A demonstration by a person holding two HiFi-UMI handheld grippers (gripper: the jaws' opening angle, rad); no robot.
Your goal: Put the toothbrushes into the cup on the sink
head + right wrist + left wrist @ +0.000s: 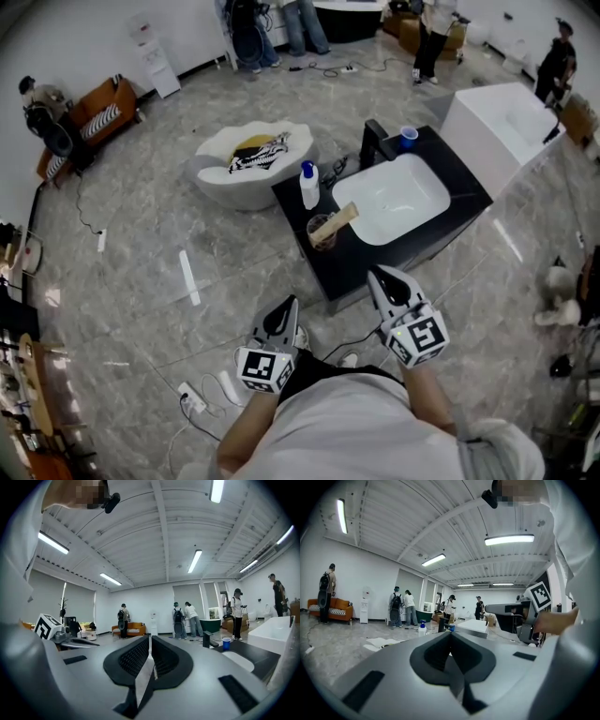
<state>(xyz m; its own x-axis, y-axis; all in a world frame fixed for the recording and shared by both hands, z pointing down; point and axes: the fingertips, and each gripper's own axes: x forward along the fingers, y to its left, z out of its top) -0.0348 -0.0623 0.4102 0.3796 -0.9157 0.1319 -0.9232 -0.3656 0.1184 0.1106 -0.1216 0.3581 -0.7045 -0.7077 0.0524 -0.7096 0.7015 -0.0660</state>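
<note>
In the head view, the left gripper (pixel 288 303) and the right gripper (pixel 377 277) are held just short of the black counter (pixel 450 217) around the sink (pixel 394 197). A brown cup (pixel 321 234) is seen at the counter's near corner, with pale sticks (pixel 336 222), probably the toothbrushes, leaning out of it. In the left gripper view, the jaws are seen pressed together with nothing between them. In the right gripper view, the jaws are likewise closed and empty. The loading step is judged finished if those sticks are the brushes. Otherwise, a reach forward with opened jaws is called for.
</note>
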